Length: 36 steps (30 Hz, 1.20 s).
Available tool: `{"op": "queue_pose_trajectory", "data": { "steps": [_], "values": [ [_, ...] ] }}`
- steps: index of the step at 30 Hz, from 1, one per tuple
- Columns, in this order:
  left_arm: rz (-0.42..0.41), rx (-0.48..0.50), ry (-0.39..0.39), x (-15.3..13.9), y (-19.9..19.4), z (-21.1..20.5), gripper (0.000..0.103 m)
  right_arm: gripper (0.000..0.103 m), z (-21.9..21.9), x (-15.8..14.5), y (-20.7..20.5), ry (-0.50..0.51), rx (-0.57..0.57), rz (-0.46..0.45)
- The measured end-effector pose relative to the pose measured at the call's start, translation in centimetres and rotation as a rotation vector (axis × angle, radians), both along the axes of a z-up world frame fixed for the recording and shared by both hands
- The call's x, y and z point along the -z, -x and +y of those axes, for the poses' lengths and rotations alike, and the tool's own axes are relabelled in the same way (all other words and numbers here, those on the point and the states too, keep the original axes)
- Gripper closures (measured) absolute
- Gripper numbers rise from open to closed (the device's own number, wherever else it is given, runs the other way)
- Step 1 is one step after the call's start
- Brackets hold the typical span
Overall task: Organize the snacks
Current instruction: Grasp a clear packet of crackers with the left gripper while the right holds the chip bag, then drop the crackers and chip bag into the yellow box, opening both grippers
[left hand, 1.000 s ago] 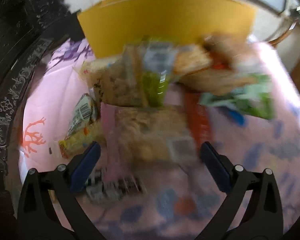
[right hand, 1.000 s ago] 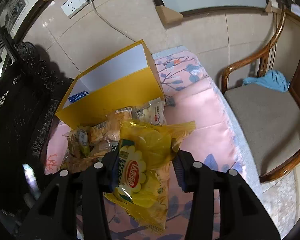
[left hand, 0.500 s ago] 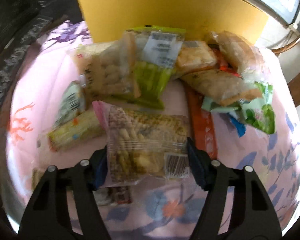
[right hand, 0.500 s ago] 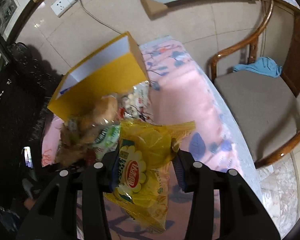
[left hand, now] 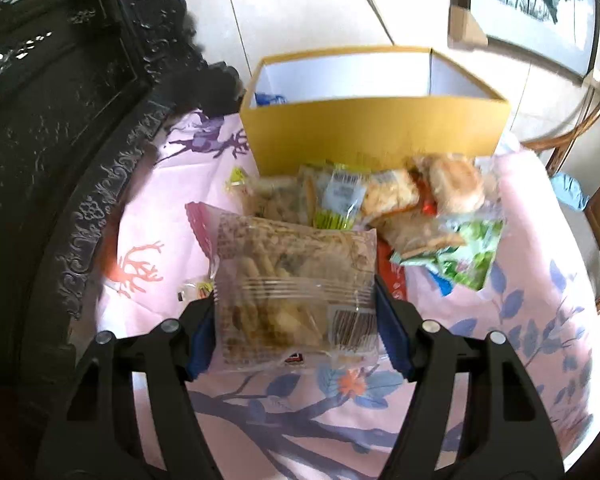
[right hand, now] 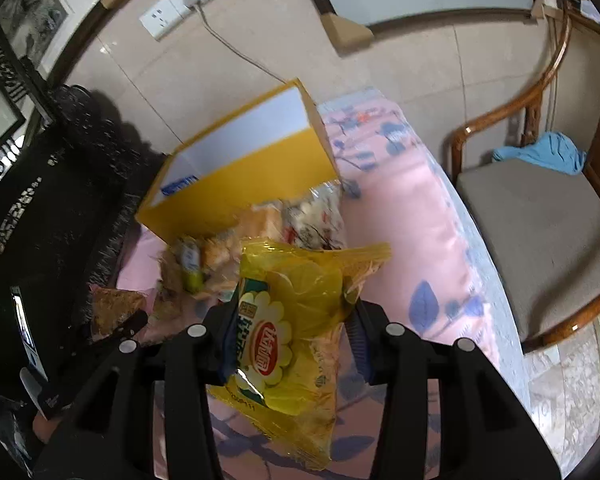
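My left gripper is shut on a clear packet of brown biscuits and holds it above the pink cloth. My right gripper is shut on a yellow snack bag, held off the table. A pile of snack packets lies in front of an open yellow box, which also shows in the right wrist view. A blue item lies inside the box at its left end.
A pink floral cloth covers the table. Dark carved furniture stands at the left. A wooden chair with a blue cloth stands to the right. The tiled wall is behind the box.
My left gripper closed on the biscuit packet and lifted it off the cloth; the box interior now shows. My right gripper keeps the yellow bag and has shifted a little.
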State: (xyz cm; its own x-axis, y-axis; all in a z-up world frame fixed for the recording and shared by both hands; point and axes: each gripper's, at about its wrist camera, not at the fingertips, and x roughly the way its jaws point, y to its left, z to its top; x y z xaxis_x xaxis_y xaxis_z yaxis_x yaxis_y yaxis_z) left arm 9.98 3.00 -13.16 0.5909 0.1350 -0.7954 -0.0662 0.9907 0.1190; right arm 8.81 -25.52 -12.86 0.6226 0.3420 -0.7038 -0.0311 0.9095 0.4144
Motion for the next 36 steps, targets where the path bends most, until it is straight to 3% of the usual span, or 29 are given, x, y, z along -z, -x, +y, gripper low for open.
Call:
{"op": "queue_pose_trajectory", "data": {
  "steps": [8, 12, 15, 18, 22, 28, 31, 32, 33, 34, 35, 36],
  "values": [
    [-0.087, 0.022, 0.038, -4.7, -1.0, 0.7, 0.033, 0.058, 1.3, -3.6, -1.7, 0.006, -0.022, -0.099],
    [-0.084, 0.031, 0.037, -5.7, -3.7, 1.2, 0.033, 0.058, 1.6, -4.5, -4.7, -0.038, 0.021, -0.122],
    [-0.149, 0.012, 0.081, -6.6, -4.9, 1.8, 0.032, 0.058, 1.9, -5.1, -7.0, -0.063, 0.046, -0.180],
    [-0.098, 0.059, 0.077, -6.0, -6.8, 1.2, 0.032, 0.058, 2.8, -5.1, -9.2, 0.006, 0.021, -0.168],
    [-0.114, 0.054, 0.095, -6.1, -9.5, 0.7, 0.032, 0.058, 4.3, -5.5, -11.7, 0.069, -0.025, -0.157],
    [-0.186, 0.086, -0.027, -7.2, -14.7, -0.7, 0.032, 0.058, 7.6, -5.7, -18.3, 0.118, -0.124, -0.161],
    [-0.180, 0.086, -0.039, -6.7, -17.5, -0.2, 0.032, 0.058, 9.4, -4.7, -21.7, 0.153, -0.162, -0.159],
    [-0.186, 0.090, -0.024, -6.6, -18.1, 0.1, 0.025, 0.056, 10.0, -4.3, -22.9, 0.154, -0.180, -0.154],
    [-0.198, 0.085, -0.013, -6.3, -18.9, 0.5, 0.009, 0.048, 10.4, -3.9, -23.8, 0.160, -0.202, -0.141],
    [-0.212, 0.061, -0.038, -5.9, -19.6, 0.8, 0.002, 0.032, 11.2, -3.1, -25.2, 0.182, -0.243, -0.114],
    [-0.227, 0.031, -0.075, -5.5, -20.1, 0.9, 0.002, 0.002, 11.7, -2.5, -26.0, 0.207, -0.254, -0.094],
    [-0.229, 0.006, -0.120, -5.0, -20.4, 1.1, 0.002, 0.001, 12.0, -1.8, -26.6, 0.245, -0.248, -0.077]
  ]
}}
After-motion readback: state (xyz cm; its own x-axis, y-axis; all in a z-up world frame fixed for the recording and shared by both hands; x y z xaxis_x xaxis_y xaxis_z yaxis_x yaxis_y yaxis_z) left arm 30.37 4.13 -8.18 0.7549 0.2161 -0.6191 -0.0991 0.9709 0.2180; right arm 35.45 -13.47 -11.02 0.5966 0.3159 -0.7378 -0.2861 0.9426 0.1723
